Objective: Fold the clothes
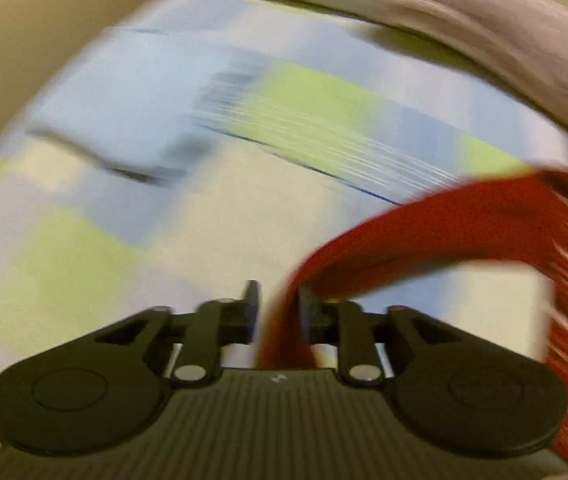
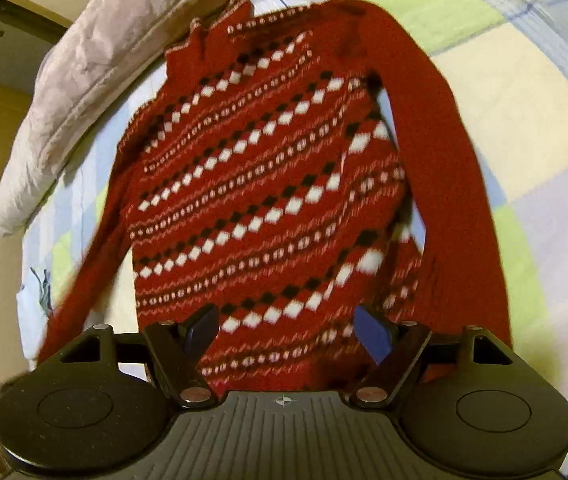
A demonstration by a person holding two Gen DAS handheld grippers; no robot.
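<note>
Sweater (image 2: 268, 184) lies face up on the bed (image 2: 524, 128), 1 sleeve pinched by the left tongs.

Left tongs (image 1: 275, 308) are nearly closed on a red sleeve (image 1: 424, 232) that runs away to the right, the view badly blurred; right tongs (image 2: 284, 330) gape wide over the hem and hold nothing; beyond them the sweater spreads up the checked sheet toward a pale pillow (image 2: 96, 92), its other sleeve trailing at the left. It looks a soft, limp, fairly light knit, likely to stretch and sag rather than slip; judged best taken at cuff, hem corner or shoulder seam, with both layers in the bite so the fold stays square.
</note>
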